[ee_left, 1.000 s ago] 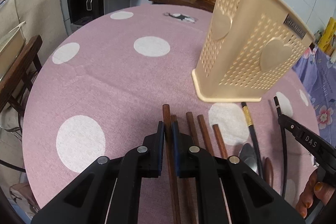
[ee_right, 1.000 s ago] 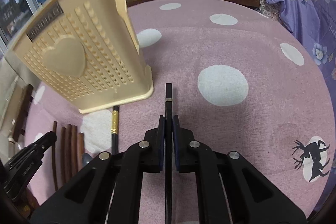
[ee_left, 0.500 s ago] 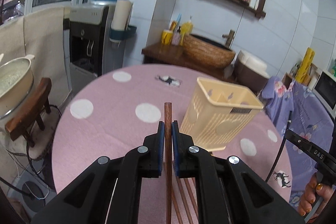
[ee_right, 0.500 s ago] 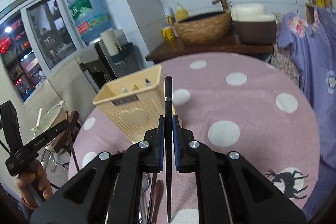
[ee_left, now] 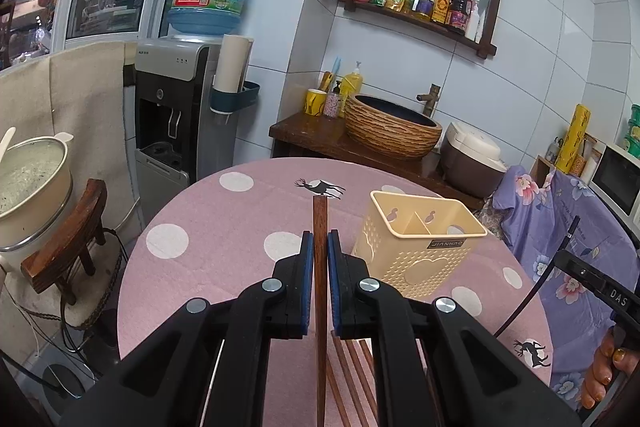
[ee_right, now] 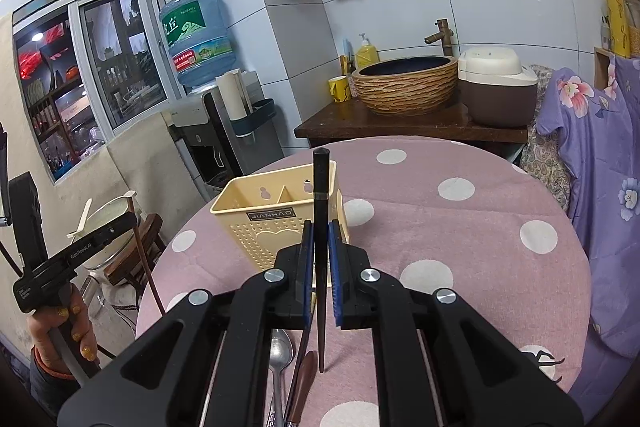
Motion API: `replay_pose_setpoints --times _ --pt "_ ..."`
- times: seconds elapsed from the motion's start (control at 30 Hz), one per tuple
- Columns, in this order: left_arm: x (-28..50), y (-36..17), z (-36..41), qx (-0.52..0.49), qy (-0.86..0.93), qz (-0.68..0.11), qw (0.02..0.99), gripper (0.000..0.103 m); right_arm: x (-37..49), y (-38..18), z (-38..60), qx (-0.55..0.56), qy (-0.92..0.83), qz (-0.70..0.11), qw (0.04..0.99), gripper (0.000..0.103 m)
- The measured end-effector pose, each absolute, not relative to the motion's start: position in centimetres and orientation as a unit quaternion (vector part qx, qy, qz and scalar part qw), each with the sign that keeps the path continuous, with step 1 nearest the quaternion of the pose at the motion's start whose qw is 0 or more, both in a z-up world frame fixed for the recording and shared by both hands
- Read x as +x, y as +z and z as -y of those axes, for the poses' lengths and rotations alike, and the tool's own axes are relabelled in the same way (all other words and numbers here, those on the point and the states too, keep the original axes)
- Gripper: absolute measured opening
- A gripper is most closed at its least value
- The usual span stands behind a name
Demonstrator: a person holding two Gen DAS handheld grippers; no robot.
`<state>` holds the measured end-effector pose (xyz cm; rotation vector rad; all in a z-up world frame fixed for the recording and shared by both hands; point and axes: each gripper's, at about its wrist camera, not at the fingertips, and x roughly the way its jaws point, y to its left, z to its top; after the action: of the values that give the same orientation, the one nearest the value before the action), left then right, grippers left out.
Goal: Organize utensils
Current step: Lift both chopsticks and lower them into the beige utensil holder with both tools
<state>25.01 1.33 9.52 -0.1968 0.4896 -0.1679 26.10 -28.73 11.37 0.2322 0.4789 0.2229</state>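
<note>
Left wrist view: left gripper [ee_left: 319, 259] pinching brown chopstick [ee_left: 319, 267], frame centre; right gripper [ee_right: 320, 255] pinching black chopstick [ee_right: 321, 227]. Both raised higher above table [ee_left: 224, 227] than before; caddy [ee_left: 420, 247] now lower right.

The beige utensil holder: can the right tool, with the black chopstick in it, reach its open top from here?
Probably yes. The right tool grips the black chopstick raised off the table, and the beige utensil holder stands upright just ahead. Its compartments look empty, and nothing lies between them.
</note>
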Motion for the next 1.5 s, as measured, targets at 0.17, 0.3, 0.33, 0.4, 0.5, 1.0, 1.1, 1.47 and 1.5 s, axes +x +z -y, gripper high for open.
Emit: replay_pose_setpoints --times 0.17,0.3,0.33,0.4,0.5,1.0,1.1,1.47,1.5 --pt "24.7 10.9 -2.1 -0.104 -0.093 -0.231 0.963 0.008 26.3 12.5 28.9 0.114 0.119 -0.232 0.958 0.008" --pt "25.0 13.2 -2.1 -0.107 -0.109 -0.219 0.964 0.008 26.8 14.4 28.9 0.114 0.131 -0.225 0.959 0.008" --pt "25.1 14.1 -2.1 -0.107 -0.115 -0.214 0.964 0.008 26.9 15.0 28.9 0.115 0.135 -0.223 0.959 0.008" --pt "25.2 15.9 -2.0 -0.104 -0.122 -0.200 0.967 0.008 27.3 16.5 28.8 0.116 0.145 -0.216 0.959 0.008" --pt "25.4 18.8 -1.5 -0.096 -0.128 -0.175 0.971 0.008 27.8 19.0 28.5 0.110 0.150 -0.203 0.961 0.008" --pt "31.9 24.7 2.2 -0.119 -0.133 -0.153 0.972 0.008 34.3 26.2 26.2 0.088 0.092 -0.144 0.981 0.008" --pt "33.1 22.1 2.8 -0.124 -0.132 -0.182 0.967 0.008 35.7 23.5 25.6 0.085 0.084 -0.165 0.979 0.008" --pt "35.1 15.2 4.2 -0.118 -0.122 -0.254 0.952 0.008 38.5 15.9 24.7 0.096 0.079 -0.229 0.965 0.008" --pt "35.3 14.8 4.2 -0.118 -0.120 -0.258 0.951 0.008 38.5 15.6 24.7 0.097 0.078 -0.231 0.965 0.008"
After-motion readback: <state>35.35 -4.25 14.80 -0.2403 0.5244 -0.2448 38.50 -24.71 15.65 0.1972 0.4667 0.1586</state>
